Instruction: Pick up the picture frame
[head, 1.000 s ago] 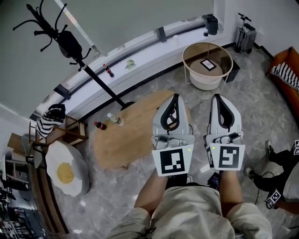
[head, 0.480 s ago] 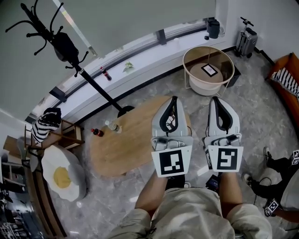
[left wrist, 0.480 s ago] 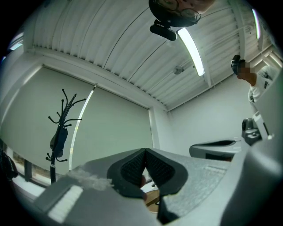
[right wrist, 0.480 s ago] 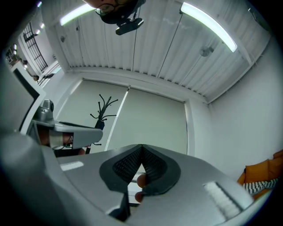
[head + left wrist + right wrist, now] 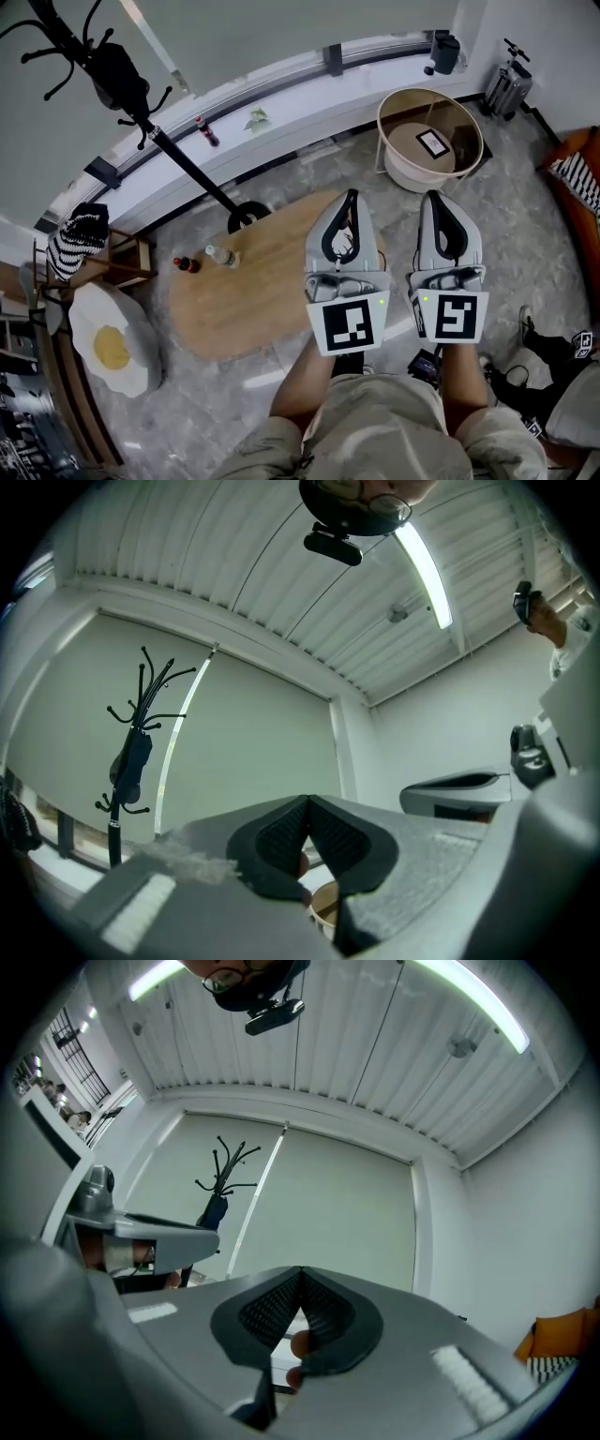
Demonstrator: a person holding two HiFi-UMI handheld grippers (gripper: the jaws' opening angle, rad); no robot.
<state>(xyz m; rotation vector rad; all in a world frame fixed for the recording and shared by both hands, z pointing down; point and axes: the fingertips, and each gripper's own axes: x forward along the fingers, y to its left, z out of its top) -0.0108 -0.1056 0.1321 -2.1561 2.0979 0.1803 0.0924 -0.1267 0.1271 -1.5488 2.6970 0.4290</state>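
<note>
The picture frame (image 5: 434, 142), small, with a dark border and a white middle, lies flat inside a round side table (image 5: 391, 105) with a wooden rim, at the upper right of the head view. Both grippers are held side by side in front of the person, pointing roughly level toward that table and well short of it. The left gripper (image 5: 350, 194) hangs over the end of an oval wooden table (image 5: 234, 300); its jaws meet at the tip (image 5: 307, 799), shut and empty. To its right, the right gripper (image 5: 439, 195) is over the floor, also shut with nothing held (image 5: 301, 1269).
Two small bottles (image 5: 186, 264) (image 5: 222, 256) stand on the wooden table's far left. A black coat stand (image 5: 122, 80) rises at the upper left. An egg-shaped cushion (image 5: 111, 339) lies left. A suitcase (image 5: 507, 86), an orange sofa (image 5: 577, 169) and a seated person's legs (image 5: 544, 375) are right.
The whole view has advanced toward the round side table, which now sits larger and closer. The wooden table and cushion have slid left and down. Both grippers stay shut.
</note>
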